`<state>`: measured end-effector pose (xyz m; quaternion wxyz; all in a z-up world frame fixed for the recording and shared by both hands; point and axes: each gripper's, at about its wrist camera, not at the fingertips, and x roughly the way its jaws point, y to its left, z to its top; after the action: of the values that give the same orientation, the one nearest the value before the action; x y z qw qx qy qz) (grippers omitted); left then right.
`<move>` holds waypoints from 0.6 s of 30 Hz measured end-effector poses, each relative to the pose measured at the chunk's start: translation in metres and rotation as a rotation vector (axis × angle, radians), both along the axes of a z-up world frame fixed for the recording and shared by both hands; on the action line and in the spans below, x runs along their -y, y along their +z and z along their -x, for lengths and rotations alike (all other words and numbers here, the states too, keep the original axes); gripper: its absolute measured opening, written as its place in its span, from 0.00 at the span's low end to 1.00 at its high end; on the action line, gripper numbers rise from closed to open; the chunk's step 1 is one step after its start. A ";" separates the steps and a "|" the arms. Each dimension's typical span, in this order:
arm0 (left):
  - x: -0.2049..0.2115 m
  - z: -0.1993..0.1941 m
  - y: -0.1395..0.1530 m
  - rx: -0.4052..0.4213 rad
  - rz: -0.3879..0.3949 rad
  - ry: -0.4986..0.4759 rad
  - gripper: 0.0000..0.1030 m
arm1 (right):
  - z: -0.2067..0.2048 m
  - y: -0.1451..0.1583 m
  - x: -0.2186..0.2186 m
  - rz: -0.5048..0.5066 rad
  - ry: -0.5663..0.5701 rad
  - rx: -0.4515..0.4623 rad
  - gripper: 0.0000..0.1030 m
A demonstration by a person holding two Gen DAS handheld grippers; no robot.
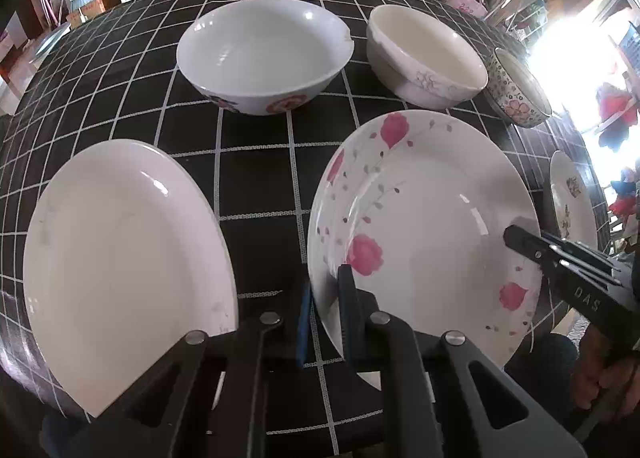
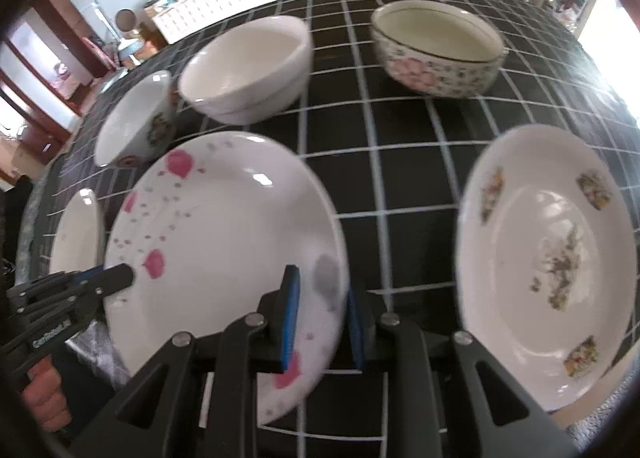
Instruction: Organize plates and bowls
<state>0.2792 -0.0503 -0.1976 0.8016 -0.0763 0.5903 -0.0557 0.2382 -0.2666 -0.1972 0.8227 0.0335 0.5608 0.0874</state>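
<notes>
A white plate with pink flowers (image 1: 420,217) (image 2: 224,225) is held between both grippers over the black checked tablecloth (image 1: 260,177). My left gripper (image 1: 325,310) is shut on its left rim, one blue pad on each side of the edge. My right gripper (image 2: 323,318) is shut on its right rim in the same way. The right gripper's tip (image 1: 516,236) also shows in the left wrist view, and the left gripper's tip (image 2: 124,278) in the right wrist view. Whether the plate is off the cloth I cannot tell.
A plain white plate (image 1: 120,258) lies to the left and a plate with brown flower motifs (image 2: 548,258) to the right. Behind stand a white bowl with red marks (image 1: 264,53), a cream bowl (image 1: 424,53) and a flower-patterned bowl (image 2: 436,53). Cluttered shelves lie beyond.
</notes>
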 end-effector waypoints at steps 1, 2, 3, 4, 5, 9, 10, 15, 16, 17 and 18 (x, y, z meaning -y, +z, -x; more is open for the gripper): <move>0.000 0.001 0.001 0.002 -0.007 -0.006 0.10 | 0.000 0.000 0.000 0.011 0.000 0.002 0.26; 0.002 0.002 0.001 0.006 -0.021 -0.017 0.11 | 0.002 0.000 0.000 0.019 -0.005 0.004 0.26; 0.003 0.004 0.001 0.005 -0.027 -0.021 0.11 | 0.004 0.000 0.002 0.018 -0.012 0.004 0.26; 0.003 0.005 0.001 0.004 -0.024 -0.020 0.11 | 0.006 0.000 0.003 0.015 -0.016 0.003 0.26; 0.003 0.007 0.001 0.002 -0.018 -0.017 0.11 | 0.008 0.000 0.004 0.010 -0.019 0.000 0.26; -0.001 0.015 0.001 -0.013 0.008 0.004 0.11 | 0.015 -0.001 0.004 -0.011 -0.027 -0.016 0.26; -0.002 0.017 0.001 -0.015 0.005 0.005 0.11 | 0.018 -0.001 0.002 -0.003 -0.024 -0.017 0.26; -0.003 0.040 0.005 -0.003 -0.034 0.022 0.11 | 0.035 0.004 -0.012 0.035 -0.010 -0.012 0.26; -0.006 0.047 0.006 0.001 -0.036 0.029 0.11 | 0.037 0.006 -0.013 0.029 -0.012 -0.011 0.26; -0.008 0.051 0.006 0.001 -0.029 0.035 0.11 | 0.040 0.008 -0.014 0.022 -0.015 -0.009 0.26; -0.010 0.054 0.006 -0.001 -0.019 0.041 0.11 | 0.043 0.010 -0.015 0.016 -0.017 -0.007 0.26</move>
<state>0.2252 -0.0402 -0.1915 0.8030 -0.0808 0.5895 -0.0338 0.1956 -0.2512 -0.1874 0.8217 0.0319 0.5640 0.0761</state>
